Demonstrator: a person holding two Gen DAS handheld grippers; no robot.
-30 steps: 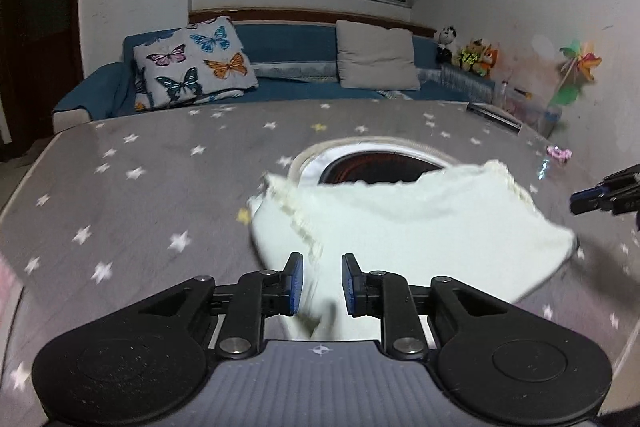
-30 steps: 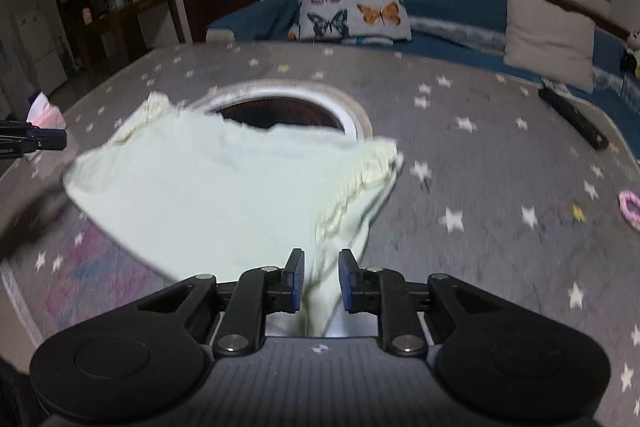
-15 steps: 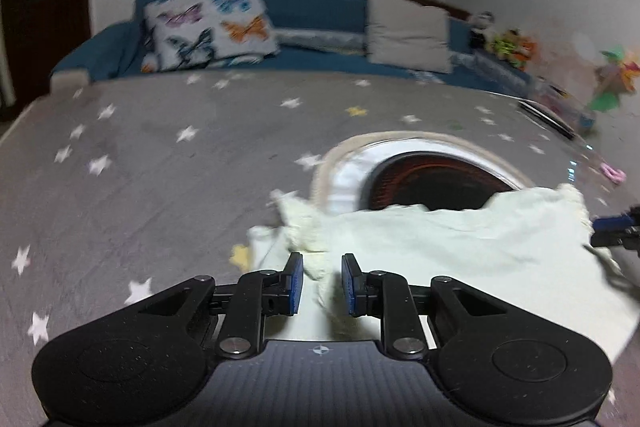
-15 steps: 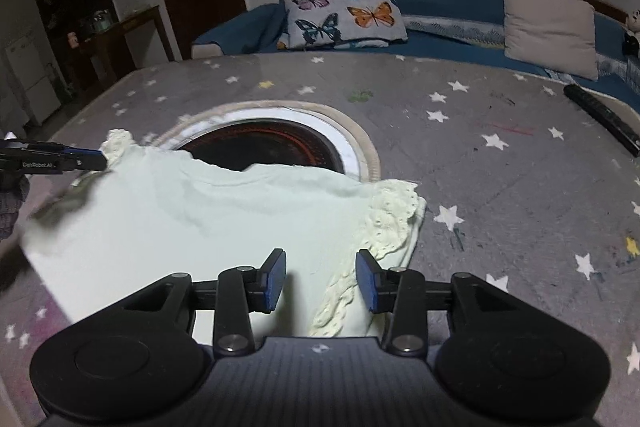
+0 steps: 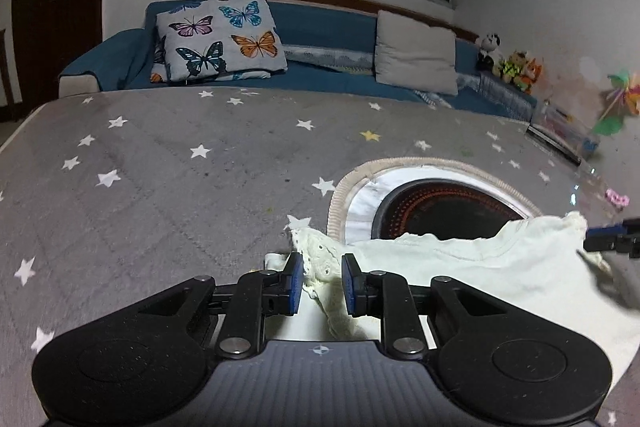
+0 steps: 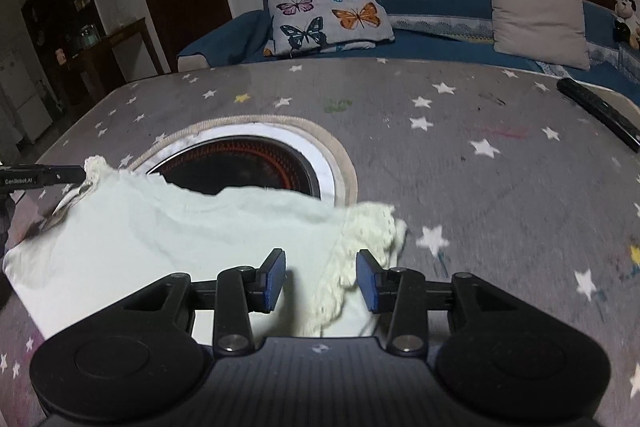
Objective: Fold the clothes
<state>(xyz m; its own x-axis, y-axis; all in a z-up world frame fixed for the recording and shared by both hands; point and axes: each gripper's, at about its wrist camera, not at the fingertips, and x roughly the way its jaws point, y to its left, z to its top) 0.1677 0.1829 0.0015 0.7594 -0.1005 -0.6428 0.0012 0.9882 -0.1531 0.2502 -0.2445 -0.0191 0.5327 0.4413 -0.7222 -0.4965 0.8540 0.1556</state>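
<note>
Left gripper [image 5: 319,283] jaws pinching garment [image 5: 460,267]; right gripper [image 6: 321,277] jaws wide.

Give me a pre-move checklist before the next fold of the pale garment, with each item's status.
1. Right gripper released: ok; fingers spread, lace sleeve lies loose between them.
2. Left gripper hold on the garment: cannot tell; lace sits between the fingers, a gap shows on each side.
3. Garment flat on the table: not ok; the edge by the left gripper is bunched.
4. Garment off the round burner: not ok; its top edge overlaps the rim.
5. Fold area free of other things: ok; the remote lies far off at the table's edge.
</note>
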